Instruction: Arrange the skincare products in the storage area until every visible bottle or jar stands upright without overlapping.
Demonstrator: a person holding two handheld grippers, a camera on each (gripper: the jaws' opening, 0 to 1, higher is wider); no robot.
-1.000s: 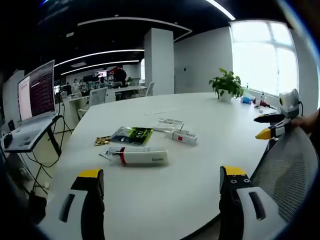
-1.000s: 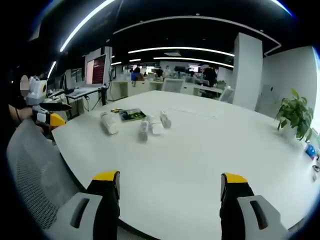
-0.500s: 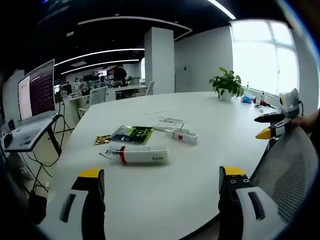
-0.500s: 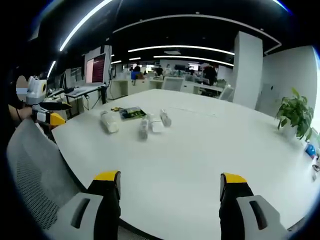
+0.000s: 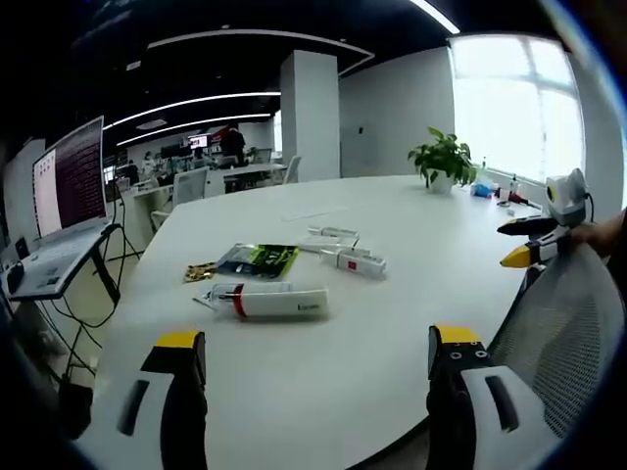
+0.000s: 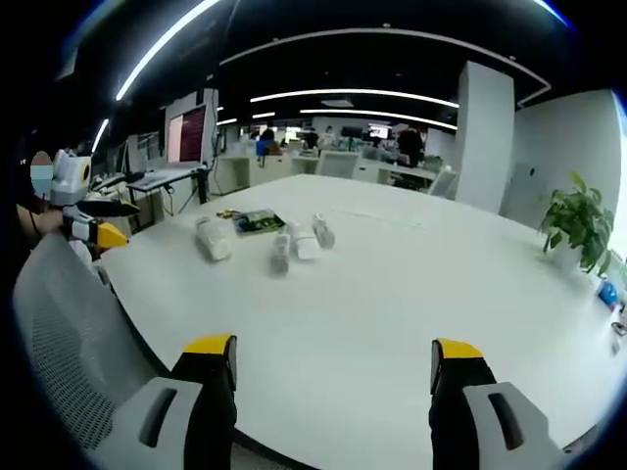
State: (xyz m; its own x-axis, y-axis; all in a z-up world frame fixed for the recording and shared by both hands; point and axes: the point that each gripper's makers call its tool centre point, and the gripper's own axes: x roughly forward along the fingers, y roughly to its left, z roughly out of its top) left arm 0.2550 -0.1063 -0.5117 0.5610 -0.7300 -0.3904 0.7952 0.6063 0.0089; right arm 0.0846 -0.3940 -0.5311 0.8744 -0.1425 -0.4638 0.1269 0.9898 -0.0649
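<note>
Nothing arranged yet. Ahead of the left gripper (image 5: 309, 357), spread wide and empty, a white tube (image 5: 272, 302) lying flat on the worktop (image 5: 392, 284), smaller tubes (image 5: 353, 262) and a green packet (image 5: 259, 260) beyond it. Right gripper (image 6: 333, 367) likewise released, well short of the lying tubes (image 6: 282, 250). All standing-up left to do.

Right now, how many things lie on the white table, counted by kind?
White tubes lying flat: 4 —
Green sachet: 1
Small gold packet: 1
Potted plant: 1
Total: 7; small items by the window are too far to count.
</note>
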